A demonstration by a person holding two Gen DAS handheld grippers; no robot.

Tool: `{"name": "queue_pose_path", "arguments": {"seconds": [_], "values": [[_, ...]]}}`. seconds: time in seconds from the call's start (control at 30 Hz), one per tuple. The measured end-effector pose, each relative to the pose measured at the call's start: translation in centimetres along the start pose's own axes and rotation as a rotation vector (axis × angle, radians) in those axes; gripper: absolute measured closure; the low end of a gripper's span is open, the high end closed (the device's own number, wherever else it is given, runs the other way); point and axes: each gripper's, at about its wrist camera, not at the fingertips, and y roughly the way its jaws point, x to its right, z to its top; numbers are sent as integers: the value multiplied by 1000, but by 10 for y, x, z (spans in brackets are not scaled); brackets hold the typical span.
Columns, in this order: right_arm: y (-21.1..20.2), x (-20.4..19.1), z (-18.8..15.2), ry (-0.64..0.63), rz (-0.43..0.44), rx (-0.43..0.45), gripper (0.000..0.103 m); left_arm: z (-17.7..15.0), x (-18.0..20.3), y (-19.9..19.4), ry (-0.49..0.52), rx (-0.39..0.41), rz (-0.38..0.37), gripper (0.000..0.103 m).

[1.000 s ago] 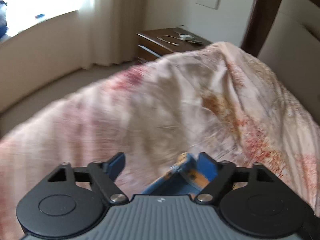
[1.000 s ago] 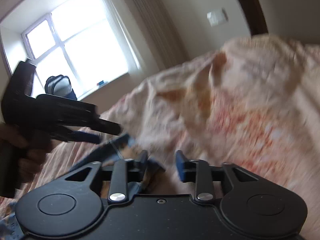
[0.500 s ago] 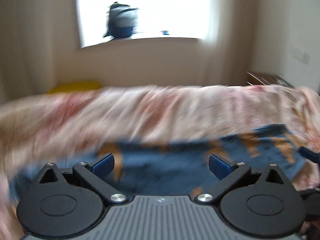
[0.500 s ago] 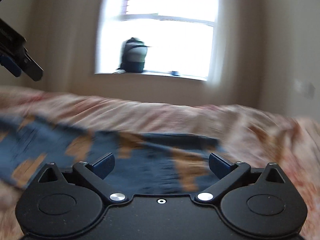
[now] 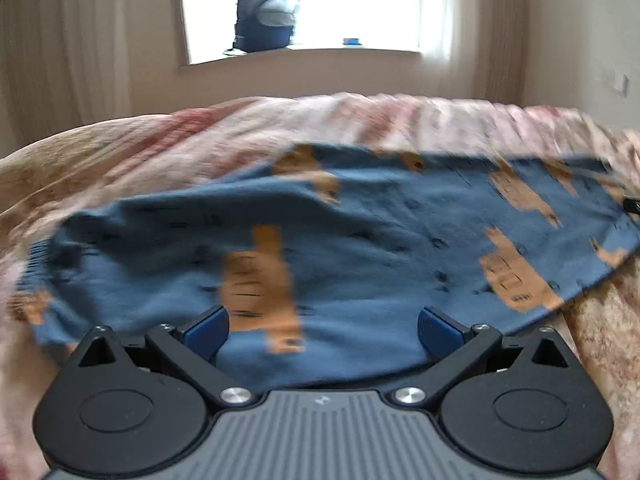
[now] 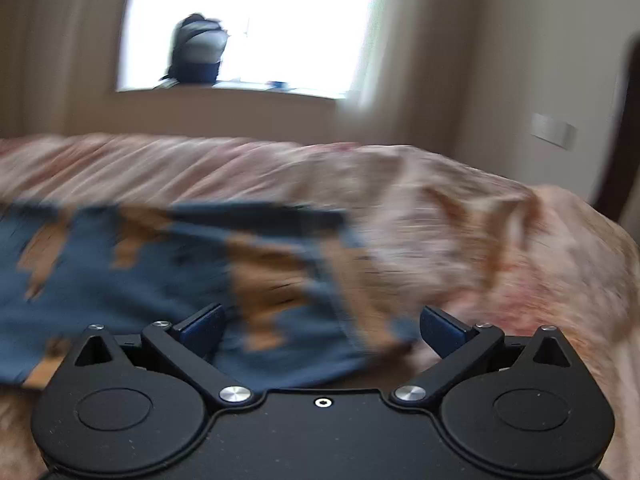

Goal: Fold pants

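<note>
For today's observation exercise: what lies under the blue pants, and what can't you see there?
The blue pants lie spread on a pink floral bedspread, which shows all around them. The bedspread directly beneath is covered, so anything lying there cannot be seen.

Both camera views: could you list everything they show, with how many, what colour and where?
pants: one, blue with orange patches, spread flat on the bedspread
bedspread: one, pinkish floral, covering the bed
backpack: one, dark blue and grey, on the windowsill
small blue item: one, on the windowsill, too small to identify
curtains: cream, beside the window
wall plate: one, white, right wall
left gripper: one, black with blue pads, open above the pants
right gripper: one, black with blue pads, open over the pants' edge
</note>
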Motion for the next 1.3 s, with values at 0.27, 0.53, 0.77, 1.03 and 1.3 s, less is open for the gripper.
{"name": "queue_pose_path", "arguments": {"seconds": [0.27,0.53,0.77,1.03,1.3], "values": [[-14,-76,11,-360,276,171,1,4,-72,8,-129,-2,173,0],[20,-70,28,-304,11,58,1,-31,-125,-47,-216,131,190,0],[24,-160,87,-293,612,112,1,-30,-188,-47,-504,128,173,1],[40,-413,124,-466,1373,-190,1,-36,-201,-36,-586,88,96,0],[18,-513,101,-773,1618,-301,66,-30,-186,-28,-408,55,57,0]]}}
